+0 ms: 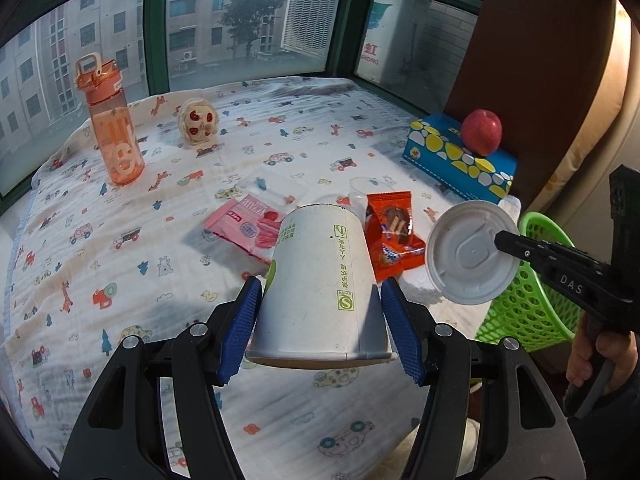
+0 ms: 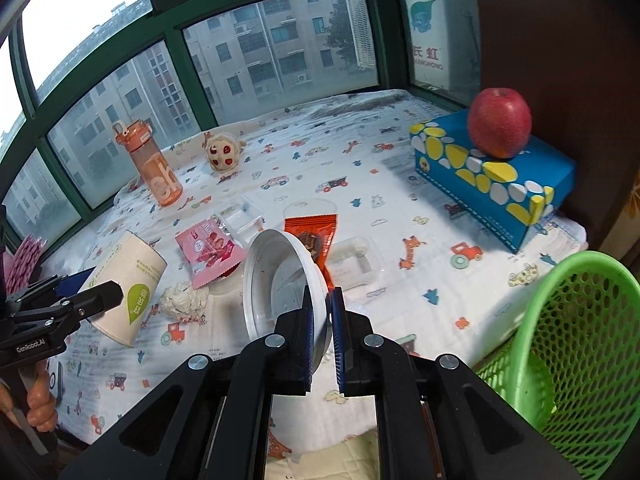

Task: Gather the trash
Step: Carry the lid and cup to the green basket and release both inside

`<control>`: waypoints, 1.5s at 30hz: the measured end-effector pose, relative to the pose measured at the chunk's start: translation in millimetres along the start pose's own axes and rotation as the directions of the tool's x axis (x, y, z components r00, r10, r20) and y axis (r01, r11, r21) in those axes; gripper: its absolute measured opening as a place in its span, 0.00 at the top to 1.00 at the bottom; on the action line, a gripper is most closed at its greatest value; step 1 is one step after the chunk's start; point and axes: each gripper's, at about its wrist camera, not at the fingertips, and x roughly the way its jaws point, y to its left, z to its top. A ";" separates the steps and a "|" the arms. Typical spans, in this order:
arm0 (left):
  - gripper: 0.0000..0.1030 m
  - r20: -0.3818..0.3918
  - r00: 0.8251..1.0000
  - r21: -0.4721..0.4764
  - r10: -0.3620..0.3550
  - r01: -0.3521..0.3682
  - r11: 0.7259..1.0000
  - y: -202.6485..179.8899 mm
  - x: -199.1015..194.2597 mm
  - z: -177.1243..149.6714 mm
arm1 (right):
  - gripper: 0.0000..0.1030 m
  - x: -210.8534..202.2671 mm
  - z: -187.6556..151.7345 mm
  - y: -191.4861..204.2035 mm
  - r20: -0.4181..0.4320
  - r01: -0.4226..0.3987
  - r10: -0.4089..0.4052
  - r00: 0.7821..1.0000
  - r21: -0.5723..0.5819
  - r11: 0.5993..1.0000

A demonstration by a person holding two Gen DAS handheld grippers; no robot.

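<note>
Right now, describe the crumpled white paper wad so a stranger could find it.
Start at the cartoon-print sheet covering the bed. Below the pink snack wrapper lies the crumpled white paper wad. It alone is plain, unprinted and balled up; its neighbours are flat, colourful packets.

Left gripper (image 1: 320, 292) clamps paper cup (image 1: 320, 280) — right gripper (image 1: 500, 240) pinches white lid (image 1: 464, 256).

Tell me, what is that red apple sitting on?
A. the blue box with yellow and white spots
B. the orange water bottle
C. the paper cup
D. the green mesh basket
A: the apple rests on top of the blue box with yellow and white spots, at the far right of the cloth-covered surface.
</note>
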 end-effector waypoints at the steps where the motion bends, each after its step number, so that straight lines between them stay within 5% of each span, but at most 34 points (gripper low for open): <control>1: 0.41 0.000 1.000 0.008 -0.010 0.010 1.000 -5.6 0.3 1.1 | 0.92 -7.8 -1.1 -6.8 0.011 0.011 -0.012 1.000 0.012 1.000; 10: 0.41 -0.008 0.995 0.104 -0.097 0.098 0.990 -67.2 6.5 12.3 | 0.92 -73.0 -16.9 -84.2 0.088 0.175 -0.187 0.978 0.133 0.976; 19: 0.41 -0.040 0.978 0.187 -0.204 0.208 0.960 -138.8 20.4 25.3 | 0.92 -108.0 -55.6 -161.9 0.038 0.353 -0.372 0.928 0.234 0.906; 33: 0.41 -0.135 0.941 0.295 -0.310 0.337 0.894 -242.8 50.8 27.4 | 0.82 -100.1 -100.0 -208.8 -0.078 0.389 -0.385 0.920 0.308 0.868; 45: 0.40 -0.203 0.916 0.324 -0.346 0.397 0.859 -295.0 79.6 22.4 | 0.65 -125.1 -105.6 -216.7 -0.027 0.381 -0.397 0.918 0.347 0.857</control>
